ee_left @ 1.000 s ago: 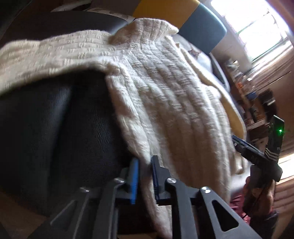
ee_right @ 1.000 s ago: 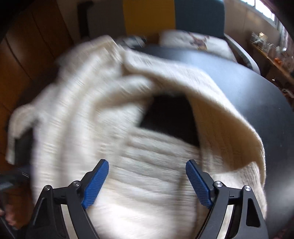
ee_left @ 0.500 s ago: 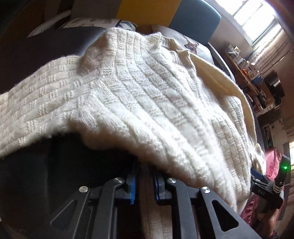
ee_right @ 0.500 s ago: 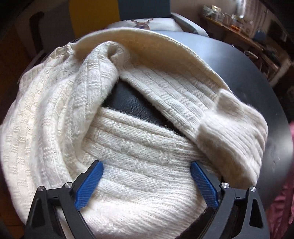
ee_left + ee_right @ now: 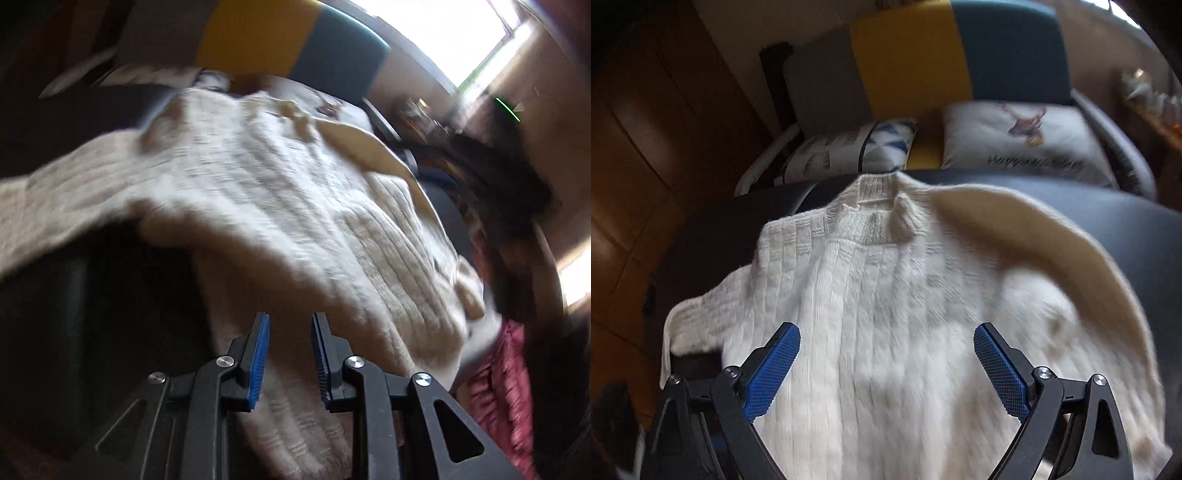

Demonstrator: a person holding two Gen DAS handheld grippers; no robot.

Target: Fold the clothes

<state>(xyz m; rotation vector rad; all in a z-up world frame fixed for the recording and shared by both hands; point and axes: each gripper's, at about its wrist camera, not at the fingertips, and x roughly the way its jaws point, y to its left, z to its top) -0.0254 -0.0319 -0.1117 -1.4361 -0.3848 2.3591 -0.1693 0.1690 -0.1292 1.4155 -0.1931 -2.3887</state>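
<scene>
Left gripper (image 5: 289, 354): blue pads narrowly parted, slim gap between fingertips, nothing pinched. Right gripper (image 5: 886, 363): jaws spread wide, blue pads (image 5: 774, 371) angled outward, nothing between fingertips.

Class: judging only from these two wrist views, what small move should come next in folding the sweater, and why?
Probably close the left gripper on the sweater edge lying between its pads: its jaws stand slightly apart, the right gripper is wide open, so nothing holds the knit.
</scene>
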